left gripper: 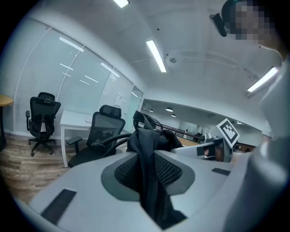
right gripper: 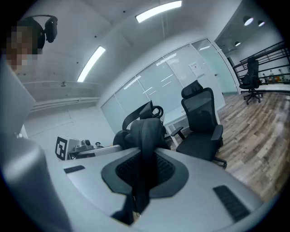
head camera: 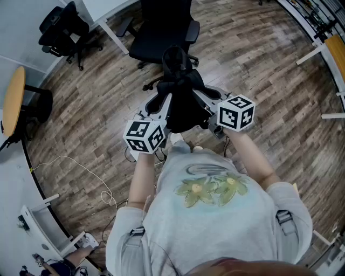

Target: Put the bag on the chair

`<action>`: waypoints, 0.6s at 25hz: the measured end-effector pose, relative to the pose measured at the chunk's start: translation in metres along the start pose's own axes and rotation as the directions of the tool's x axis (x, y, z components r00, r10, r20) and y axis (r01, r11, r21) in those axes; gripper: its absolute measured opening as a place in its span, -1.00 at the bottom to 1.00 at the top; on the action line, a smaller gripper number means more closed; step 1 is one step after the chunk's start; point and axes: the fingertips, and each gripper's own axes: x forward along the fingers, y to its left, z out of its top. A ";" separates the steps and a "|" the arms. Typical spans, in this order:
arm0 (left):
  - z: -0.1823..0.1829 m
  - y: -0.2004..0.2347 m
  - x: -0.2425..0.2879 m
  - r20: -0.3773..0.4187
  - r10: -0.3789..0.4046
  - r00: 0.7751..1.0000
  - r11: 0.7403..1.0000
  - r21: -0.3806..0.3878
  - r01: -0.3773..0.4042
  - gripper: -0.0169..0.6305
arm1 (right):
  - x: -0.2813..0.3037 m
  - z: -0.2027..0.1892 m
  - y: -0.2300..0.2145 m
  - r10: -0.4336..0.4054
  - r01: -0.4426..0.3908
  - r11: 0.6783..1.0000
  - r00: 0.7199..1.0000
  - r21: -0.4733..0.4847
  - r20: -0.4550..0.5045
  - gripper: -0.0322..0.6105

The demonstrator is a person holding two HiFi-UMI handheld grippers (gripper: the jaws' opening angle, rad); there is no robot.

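A black bag [head camera: 182, 94] hangs in the air in front of the person, held from both sides. My left gripper [head camera: 167, 108] is shut on a fold of the bag's black fabric [left gripper: 147, 181], which fills the gap between its jaws. On the other side my right gripper [head camera: 200, 105] is shut on another strip of the bag [right gripper: 144, 167]. A black office chair [head camera: 159, 32] stands on the wooden floor just beyond the bag, its seat facing the person; the same chair [left gripper: 100, 133] shows in the left gripper view, and the chair [right gripper: 201, 124] in the right gripper view.
A second black chair [head camera: 64, 27] stands at the far left by a white desk [head camera: 110, 13]. A round wooden table [head camera: 13, 99] is at the left edge. A white cable [head camera: 91, 175] lies on the floor at the lower left. Desk legs [head camera: 323, 54] stand at the right.
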 end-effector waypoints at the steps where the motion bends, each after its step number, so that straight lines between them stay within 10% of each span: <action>1: 0.001 0.004 0.001 -0.003 -0.001 1.000 1.000 0.000 0.001 -0.64 | 0.004 0.001 0.000 0.000 0.000 1.000 1.000 0.001 -0.001 -0.77; 15: 0.018 0.058 0.009 -0.019 -0.065 0.998 0.997 0.042 0.066 -0.64 | 0.055 0.011 0.002 -0.040 0.040 0.999 0.999 0.004 0.036 -0.77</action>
